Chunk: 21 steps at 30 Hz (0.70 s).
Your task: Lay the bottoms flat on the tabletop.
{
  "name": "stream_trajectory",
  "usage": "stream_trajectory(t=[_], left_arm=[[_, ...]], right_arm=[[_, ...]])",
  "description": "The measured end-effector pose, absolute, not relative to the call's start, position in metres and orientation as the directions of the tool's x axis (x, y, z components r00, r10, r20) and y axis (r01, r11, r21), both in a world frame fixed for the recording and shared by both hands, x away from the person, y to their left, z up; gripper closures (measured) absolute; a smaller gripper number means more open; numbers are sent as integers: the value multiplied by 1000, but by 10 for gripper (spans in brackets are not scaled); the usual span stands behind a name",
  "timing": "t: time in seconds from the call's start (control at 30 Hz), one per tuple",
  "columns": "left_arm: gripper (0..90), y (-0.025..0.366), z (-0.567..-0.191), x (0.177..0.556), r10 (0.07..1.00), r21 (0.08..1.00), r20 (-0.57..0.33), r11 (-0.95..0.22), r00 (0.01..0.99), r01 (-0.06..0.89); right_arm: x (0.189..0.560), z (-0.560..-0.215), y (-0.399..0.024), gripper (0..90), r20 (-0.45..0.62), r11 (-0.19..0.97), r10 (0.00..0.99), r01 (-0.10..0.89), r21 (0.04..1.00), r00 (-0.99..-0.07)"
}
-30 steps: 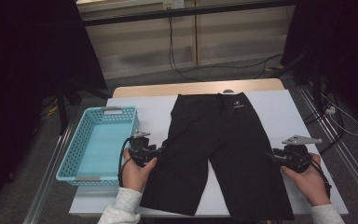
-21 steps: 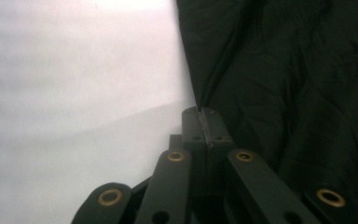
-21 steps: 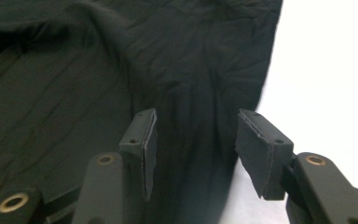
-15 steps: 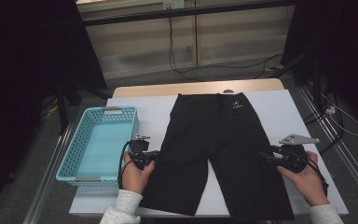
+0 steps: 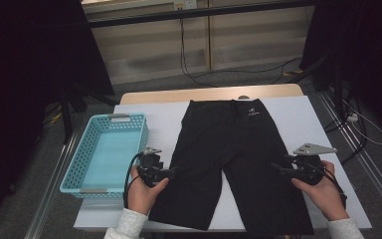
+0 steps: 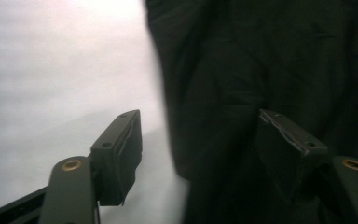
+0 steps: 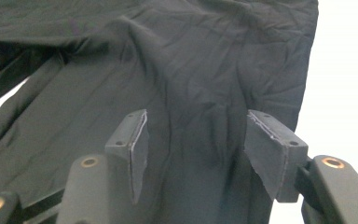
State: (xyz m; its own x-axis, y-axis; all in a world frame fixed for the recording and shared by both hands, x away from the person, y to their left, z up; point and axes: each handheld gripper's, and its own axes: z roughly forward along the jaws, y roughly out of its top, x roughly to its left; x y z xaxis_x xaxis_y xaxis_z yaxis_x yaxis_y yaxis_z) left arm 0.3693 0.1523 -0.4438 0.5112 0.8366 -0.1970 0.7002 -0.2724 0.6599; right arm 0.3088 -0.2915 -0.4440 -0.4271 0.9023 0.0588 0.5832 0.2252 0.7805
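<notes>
Black shorts (image 5: 238,159), one pair, lie between two spread tongs (image 5: 171,172) (image 5: 278,169); one basket (image 5: 107,149).

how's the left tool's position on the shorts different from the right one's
The left tool sits at the outer edge of one leg of the black shorts, one pad over white table; its jaws have just been opening. The right tool sits at the other leg's outer edge, both pads over fabric. Both are open, gripping nothing.

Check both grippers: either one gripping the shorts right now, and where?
Neither holds anything. The left gripper straddles the shorts' left leg edge, having just opened; the right gripper stands open over the right leg.
</notes>
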Motion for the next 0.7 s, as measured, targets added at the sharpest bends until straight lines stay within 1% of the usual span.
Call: stream_trajectory(t=[0.03, 0.1, 0.17, 0.27, 0.33, 0.43, 0.53, 0.6, 0.67, 0.7], left_arm=[[317, 153, -444, 367, 835, 659, -189, -283, 517, 697], [301, 154, -443, 363, 821, 671, -202, -281, 534, 686], [286, 156, -441, 362, 824, 678, -196, -278, 532, 680], [269, 157, -439, 362, 828, 689, -199, -263, 525, 675], [269, 155, -439, 361, 825, 690, -194, -269, 530, 672], [264, 155, -440, 361, 822, 682, -202, -272, 532, 679], [255, 155, -441, 361, 826, 683, -196, -272, 529, 678], [246, 154, -441, 361, 823, 685, -197, -273, 532, 675], [240, 155, -440, 360, 825, 692, -193, -269, 531, 670], [238, 156, -439, 360, 825, 691, -195, -269, 531, 671]], right_arm=[[309, -444, -290, 394, 60, 224, 902, 582, 782, -427], [308, -442, -287, 386, 59, 228, 899, 580, 782, -434], [306, -440, -278, 419, 61, 238, 888, 567, 789, -457], [303, -438, -251, 453, 66, 279, 844, 540, 794, -533], [300, -439, -227, 505, 70, 311, 810, 528, 791, -582], [297, -441, -186, 516, 71, 368, 745, 497, 786, -664], [297, -444, -152, 541, 98, 378, 711, 496, 782, -697], [298, -449, -134, 545, 92, 409, 691, 493, 768, -717], [299, -455, -123, 577, 106, 423, 681, 508, 750, -724], [299, -460, -116, 573, 87, 453, 676, 506, 734, -732]])
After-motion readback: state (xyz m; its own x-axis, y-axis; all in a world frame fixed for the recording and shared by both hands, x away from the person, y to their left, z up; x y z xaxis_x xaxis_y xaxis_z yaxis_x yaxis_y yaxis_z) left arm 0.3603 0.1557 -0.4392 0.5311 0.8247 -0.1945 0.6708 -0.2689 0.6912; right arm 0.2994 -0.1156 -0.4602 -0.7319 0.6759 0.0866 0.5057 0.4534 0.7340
